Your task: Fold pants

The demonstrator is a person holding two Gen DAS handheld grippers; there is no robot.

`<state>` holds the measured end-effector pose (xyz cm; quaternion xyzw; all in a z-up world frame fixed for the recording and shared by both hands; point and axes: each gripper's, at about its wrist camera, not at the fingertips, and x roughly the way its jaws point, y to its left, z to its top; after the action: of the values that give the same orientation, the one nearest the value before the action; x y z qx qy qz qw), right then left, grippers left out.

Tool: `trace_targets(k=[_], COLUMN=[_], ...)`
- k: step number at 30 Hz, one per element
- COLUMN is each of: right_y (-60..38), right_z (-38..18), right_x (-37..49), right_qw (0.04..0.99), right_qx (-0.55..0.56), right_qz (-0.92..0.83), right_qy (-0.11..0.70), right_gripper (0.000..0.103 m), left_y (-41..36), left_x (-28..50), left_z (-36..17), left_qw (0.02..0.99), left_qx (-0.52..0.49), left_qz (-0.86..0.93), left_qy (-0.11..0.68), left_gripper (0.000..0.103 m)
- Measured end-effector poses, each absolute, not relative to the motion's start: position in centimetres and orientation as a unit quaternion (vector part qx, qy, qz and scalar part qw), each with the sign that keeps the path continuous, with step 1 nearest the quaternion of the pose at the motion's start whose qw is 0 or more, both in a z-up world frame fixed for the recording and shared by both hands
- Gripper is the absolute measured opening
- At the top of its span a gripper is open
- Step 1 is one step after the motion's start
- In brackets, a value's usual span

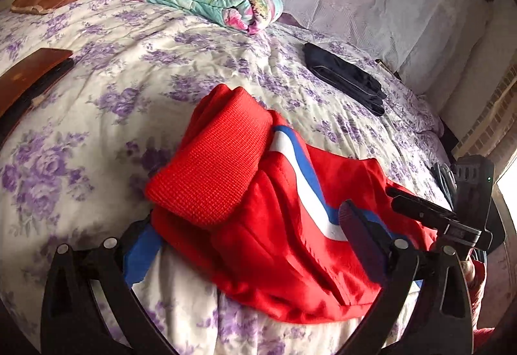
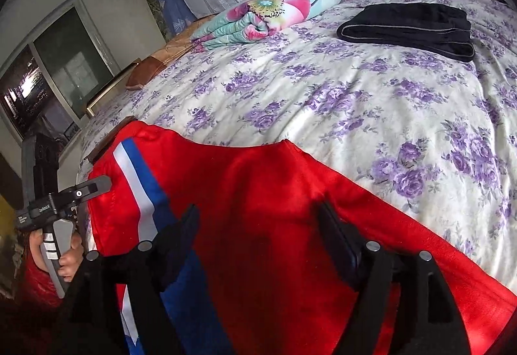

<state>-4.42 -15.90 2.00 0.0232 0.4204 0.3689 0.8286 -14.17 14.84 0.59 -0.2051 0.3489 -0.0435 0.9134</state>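
You are working with soft, light, slippery red pants (image 1: 290, 242) lying on the bed (image 2: 323, 96), nearer you than the black clothes (image 2: 410, 28). Both tongs, left (image 1: 245, 225) and right (image 2: 258, 232), are standing open, gripping nothing; pinch the hem edges.

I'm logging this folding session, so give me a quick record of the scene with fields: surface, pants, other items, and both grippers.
surface: bed with purple-flowered cover
pants: red pants with a white and blue side stripe, lying on the cover, one end already folded over in the left wrist view
other items: folded dark garment and rolled floral quilt farther back on the bed
right gripper: jaws apart over the red fabric, pads not pressing it
left gripper: fingers spread wide, one hidden under the pants, nothing gripped
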Motion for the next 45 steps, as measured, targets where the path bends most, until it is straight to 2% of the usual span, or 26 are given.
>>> trace_targets(k=[4, 8, 21, 29, 34, 35, 36, 37, 39, 42, 45], right_y=[-16.0, -16.2, -16.2, -16.2, -16.2, -16.2, -16.2, -16.3, -16.3, -16.3, -16.5], right_z=[2.0, 2.0, 1.9, 1.9, 1.9, 2.0, 1.9, 1.9, 2.0, 2.0, 2.1], right_x=[-4.4, -4.5, -4.4, -4.5, -4.5, -4.6, -4.5, -4.5, -4.5, -4.5, -4.6], right_qw=[0.826, 0.824, 0.821, 0.822, 0.821, 0.821, 0.822, 0.822, 0.822, 0.822, 0.822], right_qx=[0.030, 0.036, 0.043, 0.041, 0.042, 0.042, 0.041, 0.041, 0.042, 0.042, 0.047], right_qz=[0.375, 0.378, 0.385, 0.384, 0.385, 0.385, 0.384, 0.384, 0.384, 0.384, 0.386], right_qy=[0.420, 0.419, 0.420, 0.419, 0.419, 0.419, 0.419, 0.419, 0.419, 0.418, 0.417], right_gripper=[0.081, 0.084, 0.088, 0.089, 0.089, 0.089, 0.089, 0.089, 0.089, 0.089, 0.089], left_y=[13.9, 14.8, 19.5, 15.7, 15.0, 15.2, 15.8, 16.4, 18.2, 19.5, 17.8], left_x=[-13.2, -14.2, -20.0, -17.0, -16.7, -16.7, -16.8, -16.7, -17.1, -17.6, -18.3], left_z=[0.5, 0.5, 0.2, 0.6, 0.3, 0.3, 0.0, -0.3, -1.3, -1.1, 2.1], left_qw=[0.923, 0.922, 0.828, 0.861, 0.837, 0.839, 0.839, 0.835, 0.820, 0.826, 0.888], left_qx=[-0.182, -0.204, -0.440, -0.376, -0.448, -0.448, -0.451, -0.460, -0.488, -0.480, -0.372], left_qz=[-0.012, -0.032, -0.172, -0.034, -0.080, -0.071, -0.059, -0.051, -0.048, -0.056, -0.044], left_qy=[0.339, 0.328, 0.303, 0.341, 0.304, 0.300, 0.299, 0.297, 0.294, 0.289, 0.266], left_gripper=[0.099, 0.098, 0.098, 0.098, 0.098, 0.092, 0.076, 0.066, 0.029, 0.020, 0.020])
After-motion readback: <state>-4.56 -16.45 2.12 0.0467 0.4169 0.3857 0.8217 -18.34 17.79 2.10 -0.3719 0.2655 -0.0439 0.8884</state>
